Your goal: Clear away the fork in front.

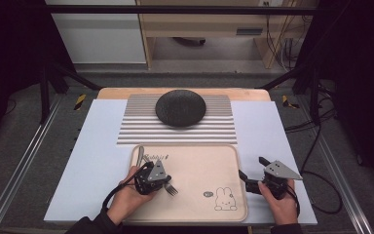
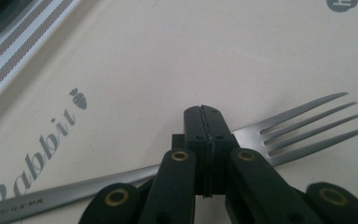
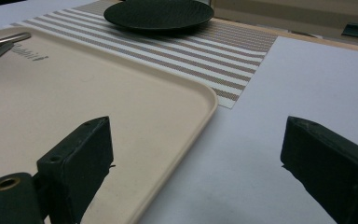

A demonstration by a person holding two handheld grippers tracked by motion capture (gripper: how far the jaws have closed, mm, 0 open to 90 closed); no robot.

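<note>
A steel fork [image 2: 303, 128] lies flat on the beige tray [image 1: 199, 165], tines toward the rabbit drawing. My left gripper [image 2: 204, 116] is shut, jaws pressed together with no gap, and the fork's neck runs crosswise just beneath their tips. In the high view the left gripper [image 1: 164, 182] sits over the tray's left half, with the fork [image 1: 172, 189] poking out to its right. My right gripper [image 1: 252, 166] is open off the tray's right edge. Its jaws [image 3: 196, 163] straddle the tray rim [image 3: 205, 105] and hold nothing.
A black plate [image 1: 180, 108] rests on a striped placemat [image 1: 141, 129] behind the tray. More cutlery [image 1: 141, 152] lies at the tray's far left corner, and its handles [image 3: 4, 39] show in the right gripper view. A pale blue mat [image 1: 272, 131] covers the table.
</note>
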